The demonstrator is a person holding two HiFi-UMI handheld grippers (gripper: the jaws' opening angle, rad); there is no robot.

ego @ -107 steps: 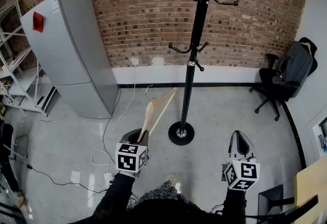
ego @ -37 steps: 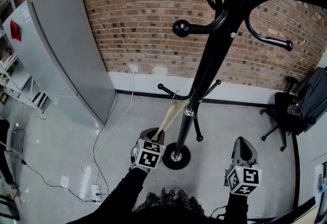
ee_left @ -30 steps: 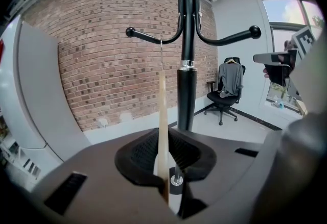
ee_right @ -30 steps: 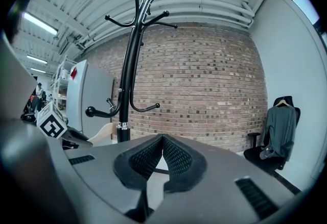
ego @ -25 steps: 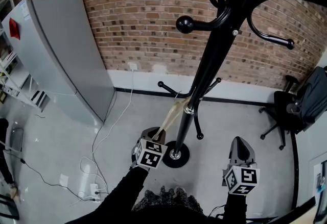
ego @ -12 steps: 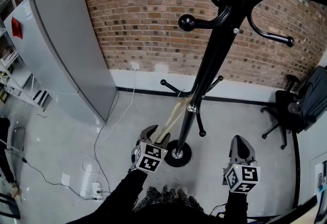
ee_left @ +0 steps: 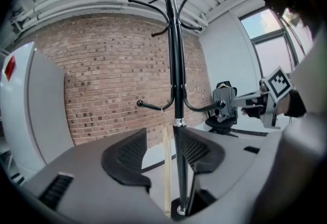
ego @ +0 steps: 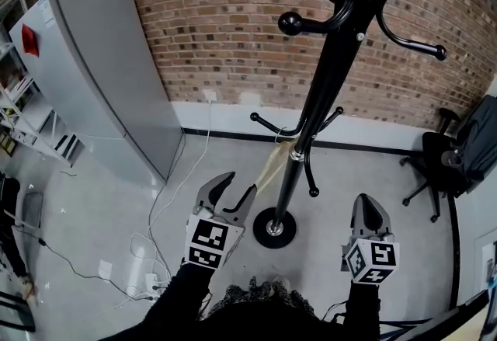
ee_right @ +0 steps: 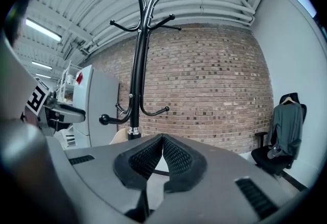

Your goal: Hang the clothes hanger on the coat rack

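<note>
Presently the hanger [ego: 266, 168] is hanging on the rack [ego: 322, 91]. Its wire top is sitting over a low hook [ego: 268, 123], just beside the pole, and its pale wooden body is slanting down from there towards the left gripper [ego: 239, 184].

In the left gripper view the hanger [ee_left: 166, 167] is showing as a thin upright strip in the gap between the jaws, with the pole of the rack [ee_left: 176, 90] right beside it. The left gripper [ee_left: 162, 139] has just been opening its jaws and they are now standing wide apart. Neither pad is pressing on the wood, so the rack alone is carrying the hanger.

The right gripper [ego: 367, 211] is waiting to the right of the rack base, well apart from the hanger. Its jaws are closed tip to tip with nothing between them.

Behind the rack, a brick wall [ego: 225, 29] is closing off the room. A grey fridge [ego: 101, 75] is standing to the left and a chair [ego: 458, 153] to the right.

Judged from this, the release step is in hand and the task is close to done. The next move calls for drawing the left gripper straight back, keeping both pads off the wood. Any contact could be swinging the hanger or lifting its wire off the hook.
</note>
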